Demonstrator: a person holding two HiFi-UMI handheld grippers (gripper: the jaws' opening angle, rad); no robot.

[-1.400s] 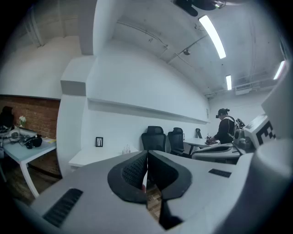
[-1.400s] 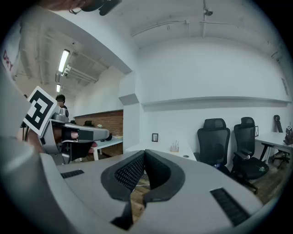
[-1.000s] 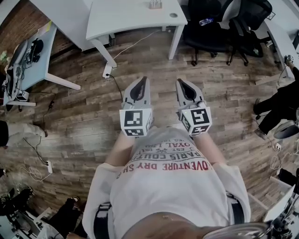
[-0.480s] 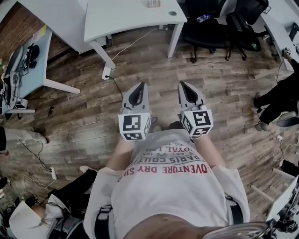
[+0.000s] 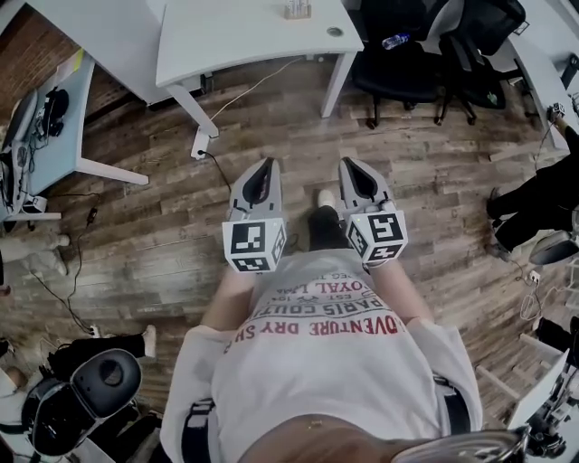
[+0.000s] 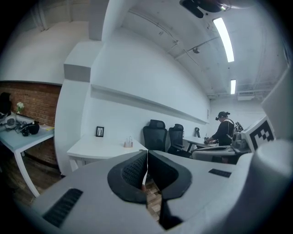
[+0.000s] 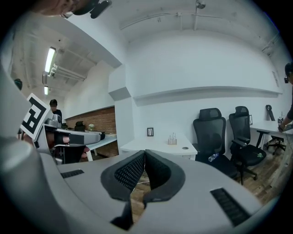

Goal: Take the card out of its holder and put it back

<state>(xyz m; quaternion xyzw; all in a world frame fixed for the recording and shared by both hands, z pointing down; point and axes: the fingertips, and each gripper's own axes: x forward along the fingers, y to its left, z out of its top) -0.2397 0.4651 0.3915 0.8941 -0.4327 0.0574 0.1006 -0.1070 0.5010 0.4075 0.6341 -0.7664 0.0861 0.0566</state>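
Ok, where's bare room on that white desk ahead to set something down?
The white desk is bare in front of the small picture frame, left of the small holder and cable hole. The pale side desk is cluttered; office chairs crowd the right.

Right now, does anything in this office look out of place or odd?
A water bottle lies on its side on the seat of a black office chair beside the white desk, an unusual spot for it. Nothing looks spilled or damaged.
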